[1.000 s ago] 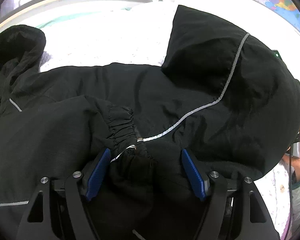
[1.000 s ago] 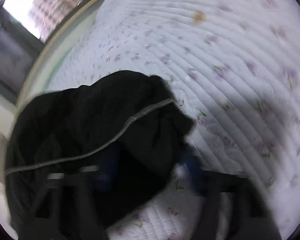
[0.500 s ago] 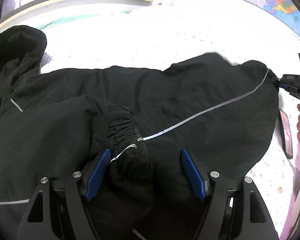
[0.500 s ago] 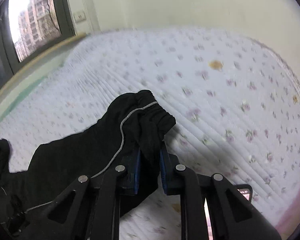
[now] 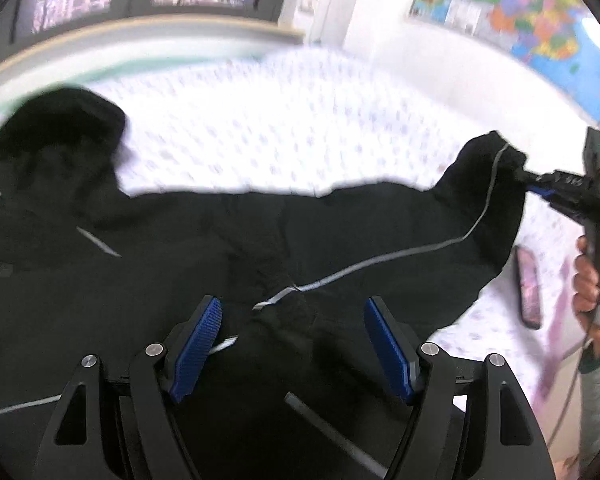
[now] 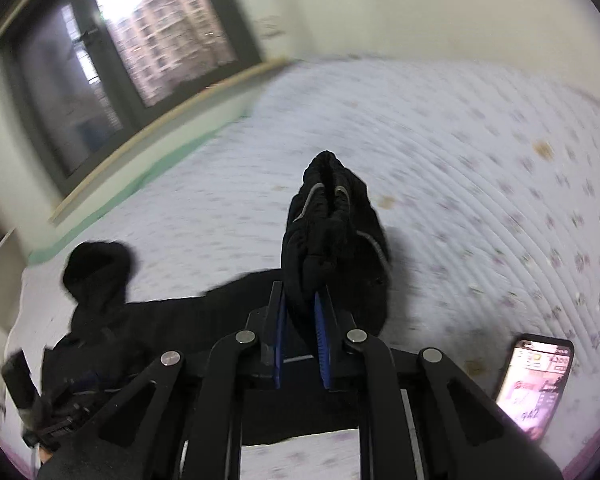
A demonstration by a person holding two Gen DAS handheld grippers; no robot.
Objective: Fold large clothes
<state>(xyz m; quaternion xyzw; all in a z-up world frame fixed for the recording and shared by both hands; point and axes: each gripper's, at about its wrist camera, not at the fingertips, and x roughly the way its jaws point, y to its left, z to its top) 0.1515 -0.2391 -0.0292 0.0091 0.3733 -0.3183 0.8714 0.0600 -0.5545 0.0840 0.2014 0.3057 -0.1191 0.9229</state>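
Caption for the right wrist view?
Right gripper shut on black jacket's elastic cuff, held above floral quilted bed.

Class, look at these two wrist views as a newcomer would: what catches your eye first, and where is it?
A black jacket sprawls across the flowered bed, hood at far left. The right gripper is shut on its cuff, holding the sleeve out, while the left gripper stands open over the other cuff. A lit phone lies on the bed at the right.
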